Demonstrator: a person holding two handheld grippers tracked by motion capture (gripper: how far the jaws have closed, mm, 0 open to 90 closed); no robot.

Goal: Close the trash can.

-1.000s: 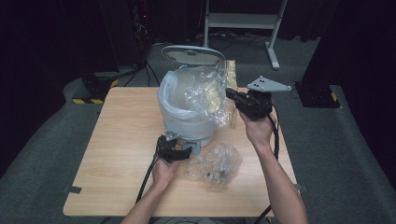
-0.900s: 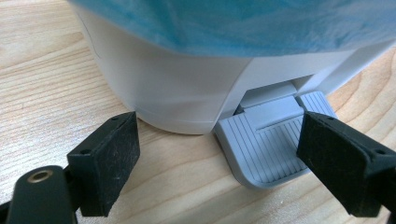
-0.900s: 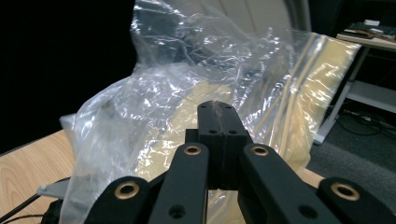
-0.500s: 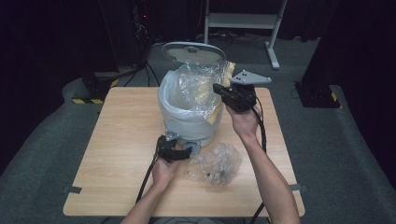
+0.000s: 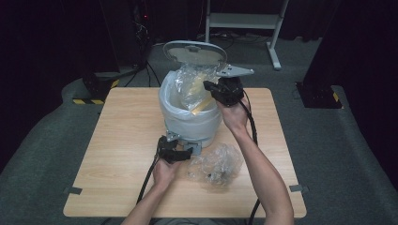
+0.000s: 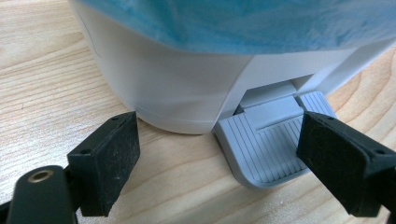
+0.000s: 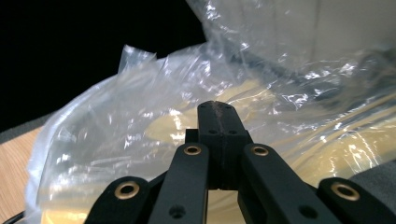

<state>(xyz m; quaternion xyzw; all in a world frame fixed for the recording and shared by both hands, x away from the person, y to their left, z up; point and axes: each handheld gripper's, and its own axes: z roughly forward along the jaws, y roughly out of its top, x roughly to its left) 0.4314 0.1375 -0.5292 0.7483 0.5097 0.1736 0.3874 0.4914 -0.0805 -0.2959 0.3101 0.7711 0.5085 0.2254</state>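
Note:
A grey pedal bin [image 5: 190, 117] with a white liner stands mid-table, its lid [image 5: 192, 50] raised. My right gripper [image 5: 206, 85] hangs over the bin's mouth, shut on a clear plastic bag [image 5: 190, 86] with yellowish contents. In the right gripper view the jaws [image 7: 219, 109] are pressed together with the bag [image 7: 140, 116] spread in front of them. My left gripper [image 5: 185, 152] rests on the table at the bin's foot. Its open jaws [image 6: 217, 126] straddle the grey ribbed pedal [image 6: 266, 140] without pressing it.
A second, crumpled clear plastic bag [image 5: 216, 164] lies on the wooden table [image 5: 122, 122] near the front, right of the left hand. Dark floor, cables and a white stand frame [image 5: 244, 21] lie beyond the table's far edge.
My right gripper has carried the clear bag leftward from beside the bin's right side to above its open mouth. The left gripper has stayed at the pedal.

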